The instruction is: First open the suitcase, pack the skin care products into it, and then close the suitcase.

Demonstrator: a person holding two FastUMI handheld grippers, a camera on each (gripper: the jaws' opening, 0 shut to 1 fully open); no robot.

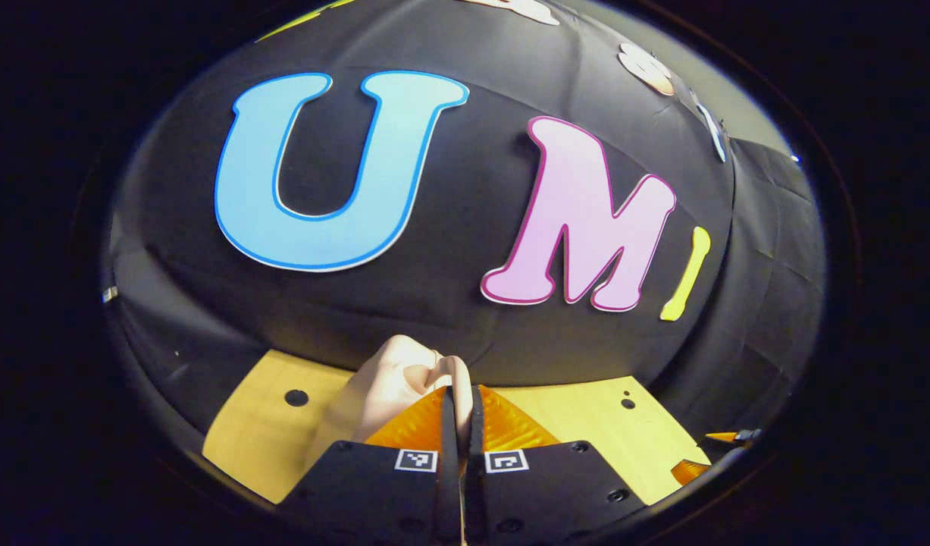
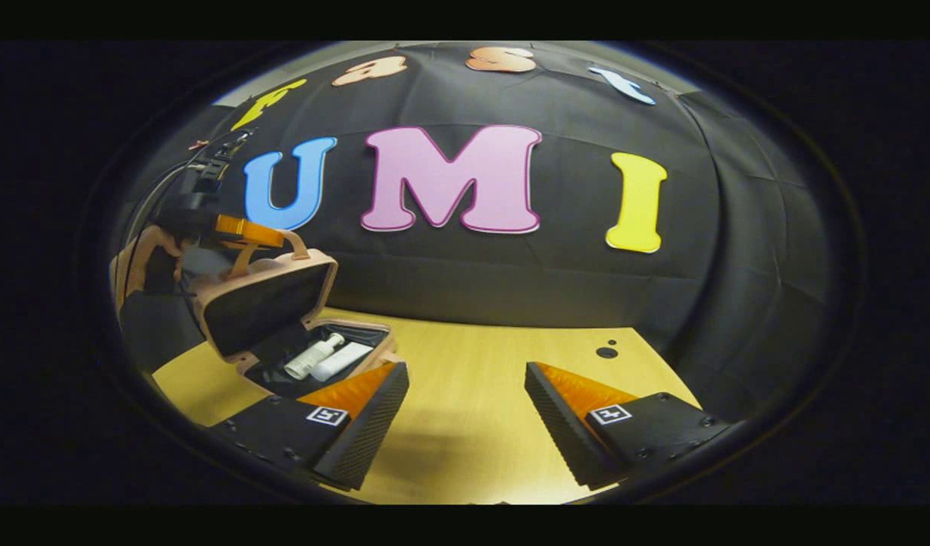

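A pink suitcase (image 2: pixel 271 303) stands open at the left of the wooden table (image 2: pixel 472 425), its lid tilted up over a dark interior. A white bottle (image 2: pixel 311 356) and a white tube (image 2: pixel 343 360) lie inside the base. In the right gripper view, my left gripper (image 2: pixel 245 231) sits at the top of the lid on its handle (image 2: pixel 294 243). In the left gripper view, my left gripper (image 1: pixel 459 394) is shut on the pink handle (image 1: pixel 404 371). My right gripper (image 2: pixel 465 371) hangs open over the bare table, right of the suitcase, holding nothing.
The black cloth wall (image 2: pixel 510 288) rises just behind the table. Small dark holes (image 2: pixel 607 352) mark the tabletop at the back right. A hand and sleeve (image 2: pixel 142 265) hold the left gripper behind the lid. Part of the other gripper (image 1: pixel 707 455) shows at the table's right edge.
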